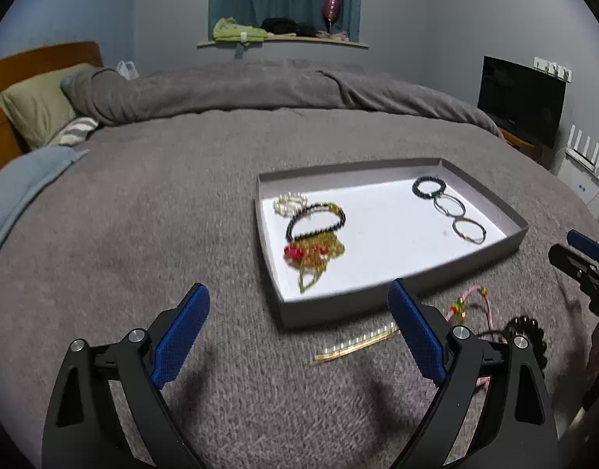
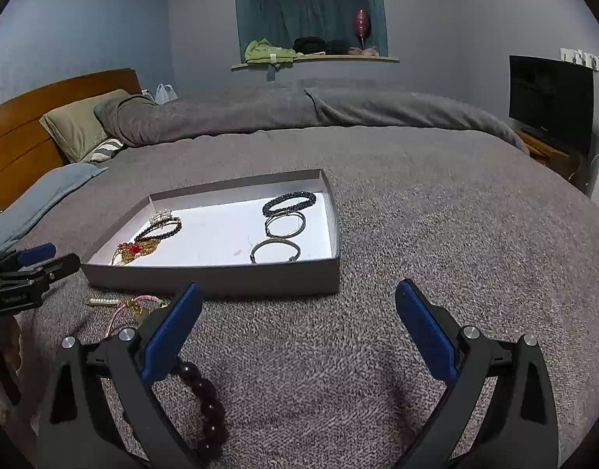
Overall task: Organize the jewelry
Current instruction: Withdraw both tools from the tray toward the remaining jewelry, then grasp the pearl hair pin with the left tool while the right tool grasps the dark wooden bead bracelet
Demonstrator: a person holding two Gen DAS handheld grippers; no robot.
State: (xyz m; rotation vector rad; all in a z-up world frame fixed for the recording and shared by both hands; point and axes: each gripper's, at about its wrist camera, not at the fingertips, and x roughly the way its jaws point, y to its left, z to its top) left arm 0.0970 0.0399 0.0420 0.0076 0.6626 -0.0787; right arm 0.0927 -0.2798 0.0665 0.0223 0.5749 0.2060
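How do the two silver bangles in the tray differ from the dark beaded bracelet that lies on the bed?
The silver bangles are thin, smooth metal rings; the dark beaded bracelet is a string of large round beads. The bangles lie inside the tray; the beaded bracelet lies outside it on the grey bedcover, close to the right gripper. Neither is gripped.

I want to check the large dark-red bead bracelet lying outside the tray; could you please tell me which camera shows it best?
The right wrist view: the dark-red bead bracelet lies close, individual beads sharp, partly behind the right gripper. The left wrist view shows only part of it, behind the left gripper.
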